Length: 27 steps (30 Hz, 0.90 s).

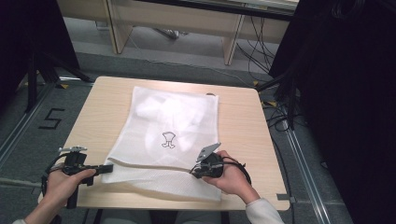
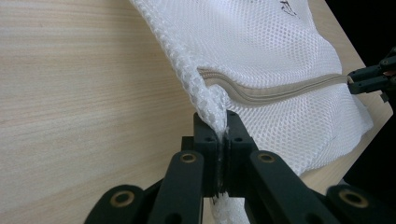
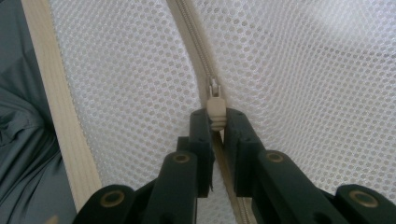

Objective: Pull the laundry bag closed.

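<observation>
Desk [image 1: 243, 121]: pale wood, light grain; carries the bag across its middle and near edge.
Surroundings: grey floor with a black "5" mark [image 1: 50, 118] to the left of the desk; loose cables [image 1: 261, 51] beyond the far right corner; wooden furniture legs [image 1: 119, 28] behind.
Obstructions: nothing lies on the bag — the person's right hand [image 1: 231, 179] rests over its near right corner.
Mesh bag [image 1: 168, 135]: white, fine honeycomb weave, lying flat; a small dark drawing [image 1: 168, 139] printed near the centre; a paler bundle shows faintly through the mesh at the far end.
Zip [image 2: 280, 91]: beige tape running along the near part of the bag, its teeth together in the left gripper view.
Zip pull [image 3: 215, 109]: beige, seated on the zip line.
Left tongs [image 2: 223, 133]: pinched tight on the bag's near left corner — mesh bunched between the pads.
Right tongs [image 3: 217, 123]: narrow, clamped on the zip pull.
</observation>
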Each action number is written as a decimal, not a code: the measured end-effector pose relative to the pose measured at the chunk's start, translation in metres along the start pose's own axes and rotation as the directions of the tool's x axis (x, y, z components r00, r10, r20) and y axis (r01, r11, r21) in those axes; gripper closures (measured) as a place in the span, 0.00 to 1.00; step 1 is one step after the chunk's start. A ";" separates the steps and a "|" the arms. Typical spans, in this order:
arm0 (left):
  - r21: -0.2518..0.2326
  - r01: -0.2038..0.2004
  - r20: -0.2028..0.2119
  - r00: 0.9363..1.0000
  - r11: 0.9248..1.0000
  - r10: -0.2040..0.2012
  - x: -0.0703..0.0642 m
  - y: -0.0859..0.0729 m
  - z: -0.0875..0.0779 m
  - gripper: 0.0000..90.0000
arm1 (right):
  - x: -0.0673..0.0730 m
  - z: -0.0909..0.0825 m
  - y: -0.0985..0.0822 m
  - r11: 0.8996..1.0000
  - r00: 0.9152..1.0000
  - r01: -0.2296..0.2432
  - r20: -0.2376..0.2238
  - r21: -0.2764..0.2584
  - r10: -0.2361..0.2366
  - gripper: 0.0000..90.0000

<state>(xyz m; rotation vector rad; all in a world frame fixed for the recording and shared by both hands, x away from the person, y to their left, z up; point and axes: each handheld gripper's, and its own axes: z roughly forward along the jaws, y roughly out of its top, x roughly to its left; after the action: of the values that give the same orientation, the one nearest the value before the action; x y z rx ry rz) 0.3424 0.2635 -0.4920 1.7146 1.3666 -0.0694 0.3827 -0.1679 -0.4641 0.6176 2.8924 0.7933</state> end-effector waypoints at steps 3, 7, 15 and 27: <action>0.000 0.001 0.000 1.000 1.000 -0.001 0.000 0.000 0.000 0.95 | -0.002 -0.002 -0.002 1.000 1.000 -0.008 0.002 -0.003 0.008 0.92; 0.000 0.000 -0.001 1.000 1.000 0.000 0.000 0.000 0.000 0.95 | -0.003 -0.003 -0.006 1.000 1.000 -0.011 0.002 -0.003 0.011 0.92; -0.001 0.000 0.003 1.000 1.000 0.000 0.000 0.000 0.000 0.95 | -0.004 -0.007 -0.011 1.000 1.000 -0.021 0.006 -0.006 0.021 0.92; -0.015 0.002 -0.011 1.000 1.000 -0.002 -0.001 -0.001 0.000 0.95 | -0.006 -0.009 -0.014 1.000 1.000 -0.020 0.004 0.005 0.020 0.92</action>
<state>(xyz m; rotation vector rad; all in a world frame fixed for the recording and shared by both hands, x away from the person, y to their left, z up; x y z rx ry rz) 0.3418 0.2626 -0.4922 1.7036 1.3732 -0.0512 0.3815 -0.1857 -0.4641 0.6488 2.8898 0.7863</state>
